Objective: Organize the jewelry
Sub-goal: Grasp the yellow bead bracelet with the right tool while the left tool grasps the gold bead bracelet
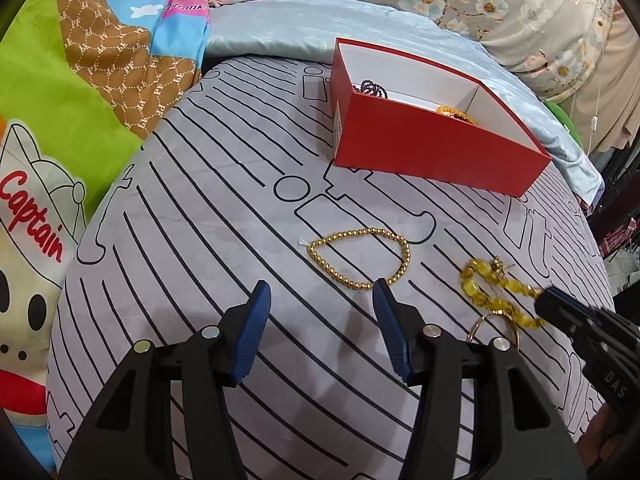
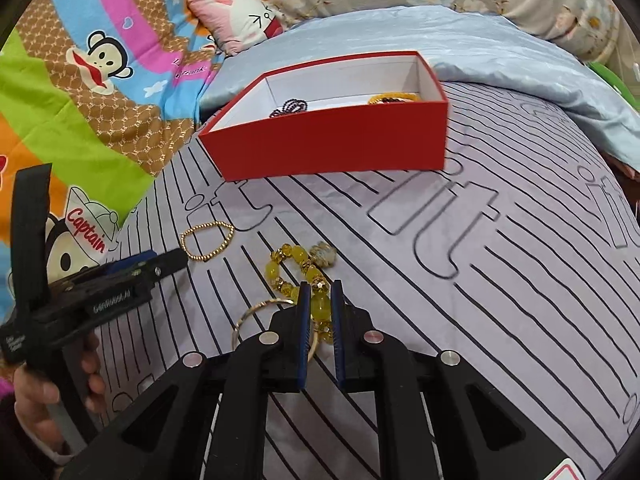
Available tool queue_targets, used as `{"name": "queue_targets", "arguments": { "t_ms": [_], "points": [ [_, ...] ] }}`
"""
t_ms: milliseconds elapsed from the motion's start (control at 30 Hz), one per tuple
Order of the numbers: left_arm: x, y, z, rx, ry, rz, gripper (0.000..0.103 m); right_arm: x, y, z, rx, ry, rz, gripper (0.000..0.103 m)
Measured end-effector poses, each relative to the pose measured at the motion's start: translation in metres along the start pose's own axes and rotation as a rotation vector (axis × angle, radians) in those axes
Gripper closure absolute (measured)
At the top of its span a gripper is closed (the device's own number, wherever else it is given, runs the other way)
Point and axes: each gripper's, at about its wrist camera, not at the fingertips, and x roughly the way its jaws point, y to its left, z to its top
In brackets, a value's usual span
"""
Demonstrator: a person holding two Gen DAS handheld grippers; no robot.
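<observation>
**Reader:** Where are my two grippers, and what is each one doing?

**Describer:** Your right gripper [image 2: 319,294] has its blue pads pressed in on a large bead of the yellow bead bracelet [image 2: 298,270], which lies on the grey striped cloth [image 2: 460,300]. A thin gold bangle [image 2: 256,312] rests just beside it, partly under the gripper. Your left gripper [image 1: 322,294] is spread wide and holds nothing; it hovers low over the cloth, with one fingertip [image 1: 382,290] right at the near edge of the gold bead bracelet [image 1: 360,258].

**Reader:** How do the two bracelets sit relative to each other?

**Describer:** The gold bead bracelet lies flat in a rough loop, with a small white thread end at one corner. The yellow one is near it, to your right, curled in an uneven line (one paler carved bead [image 2: 323,259] sits at its far end).

**Reader:** And the box?

**Describer:** The red box [image 1: 432,152] stands open on the cloth, beyond both bracelets, white inside. In it you have a dark beaded piece [image 2: 290,107] towards the left and an orange-yellow band [image 2: 394,98] towards the right, both partly hidden by the near wall. Behind the box lies a pale blue quilt [image 2: 500,52]; a bright cartoon blanket [image 1: 60,120] is at your left.
</observation>
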Motion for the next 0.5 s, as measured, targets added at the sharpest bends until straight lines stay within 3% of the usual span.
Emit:
{"name": "queue_targets", "arguments": {
  "t_ms": [233, 433, 500],
  "points": [
    [0.010, -0.001, 0.007, -0.007, -0.002, 0.006, 0.054, -0.011, -0.012, -0.019, 0.018, 0.017, -0.013, 0.094],
    [0.017, -0.006, 0.010, 0.023, -0.020, 0.043, 0.064, -0.013, -0.018, -0.026, 0.032, 0.023, -0.009, 0.094],
    [0.019, -0.009, 0.010, 0.040, -0.033, 0.060, 0.074, -0.014, -0.017, -0.025, 0.037, 0.021, -0.002, 0.094]
  ]
}}
